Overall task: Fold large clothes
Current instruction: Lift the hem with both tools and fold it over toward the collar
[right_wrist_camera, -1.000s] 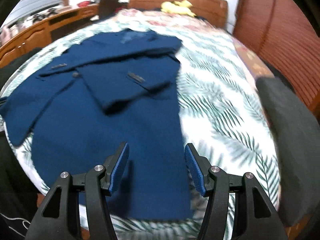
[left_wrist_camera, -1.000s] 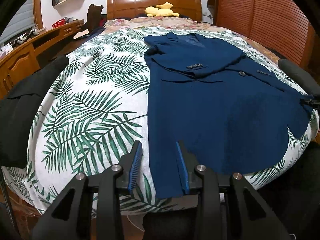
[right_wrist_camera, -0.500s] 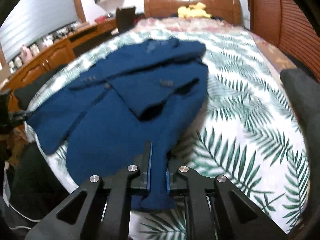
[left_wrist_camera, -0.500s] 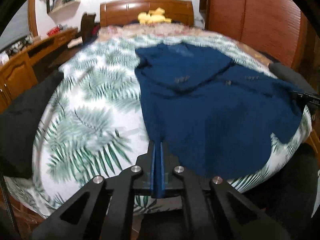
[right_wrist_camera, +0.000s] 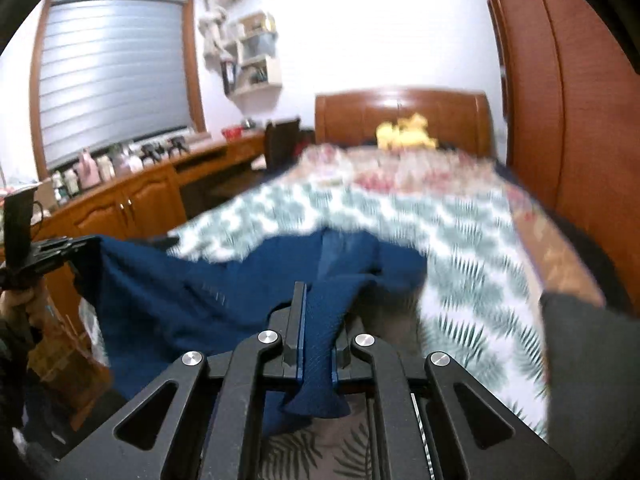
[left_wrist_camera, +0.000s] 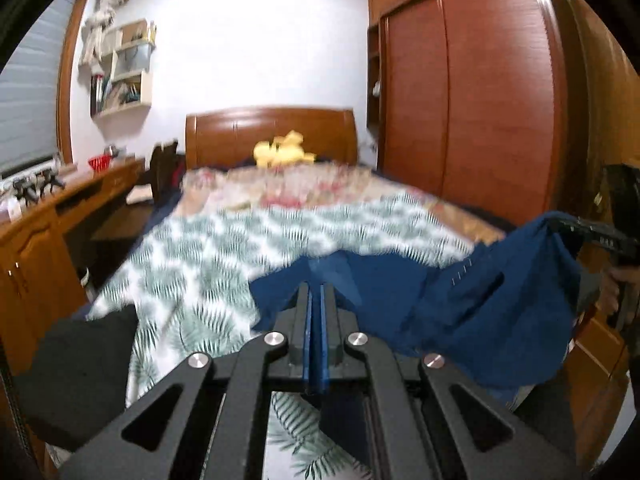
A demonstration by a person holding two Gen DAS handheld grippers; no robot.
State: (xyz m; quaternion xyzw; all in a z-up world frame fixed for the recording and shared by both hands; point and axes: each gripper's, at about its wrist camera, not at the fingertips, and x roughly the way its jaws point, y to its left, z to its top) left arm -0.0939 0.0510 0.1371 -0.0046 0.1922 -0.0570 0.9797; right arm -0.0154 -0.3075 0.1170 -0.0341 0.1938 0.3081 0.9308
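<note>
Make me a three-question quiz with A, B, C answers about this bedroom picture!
1. Where is the yellow plush toy?
A. by the headboard
B. on the desk
C. on the shelf

2. What colour is the jacket?
A. red
B. black
C. blue

3. The left hand-held gripper is:
A. wide open
B. shut on the jacket
C. out of view

Answers: 1 A, it lies before the wooden headboard; 2 C, the cloth is navy; 3 B, blue fabric sits pinched between its closed fingers.
</note>
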